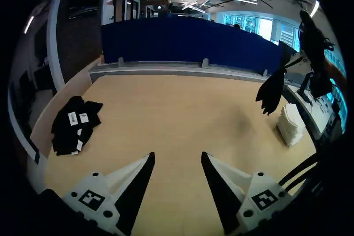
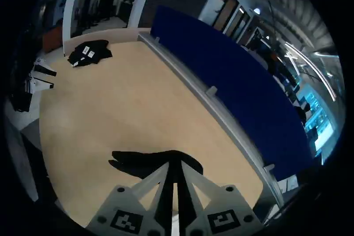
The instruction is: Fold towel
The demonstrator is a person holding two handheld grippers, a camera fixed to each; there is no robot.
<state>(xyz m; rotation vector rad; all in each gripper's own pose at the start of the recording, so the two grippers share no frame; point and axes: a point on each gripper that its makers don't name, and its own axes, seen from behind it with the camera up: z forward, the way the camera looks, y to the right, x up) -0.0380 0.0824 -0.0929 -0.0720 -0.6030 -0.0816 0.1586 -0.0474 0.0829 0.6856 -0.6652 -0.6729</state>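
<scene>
The left hand-held gripper (image 1: 177,153) stands wide open, with nothing between its two fingers. It is above the near part of a light wooden bench (image 1: 177,112), and through the gap only the bare wood is seen.

In the left gripper view, a black towel (image 1: 271,90) hangs in the air at the right side, above the bench and not touching it. It hangs down in loose folds with a ragged lower edge. The thing that holds it from above is a dark shape against the bright windows, and I cannot make out its details there. Just below and to the right of the hanging towel, a stack of white towels (image 1: 290,124) lies near the right edge of the bench. At the far left side lies a pile of black cloths (image 1: 74,125) with small white labels on them, well apart from the white stack.

In the right gripper view, the right hand-held gripper (image 2: 177,167) is almost closed; its fingers are narrow together and they pinch the black towel (image 2: 141,160). The cloth spreads out dark to the left and right around the fingertips, and the wooden bench (image 2: 115,103) shows beyond it. The pile of black cloths (image 2: 90,52) is far away at the upper left corner of the bench.

A long blue partition (image 1: 190,43) stands upright along the far edge of the bench in both views (image 2: 230,85).
</scene>
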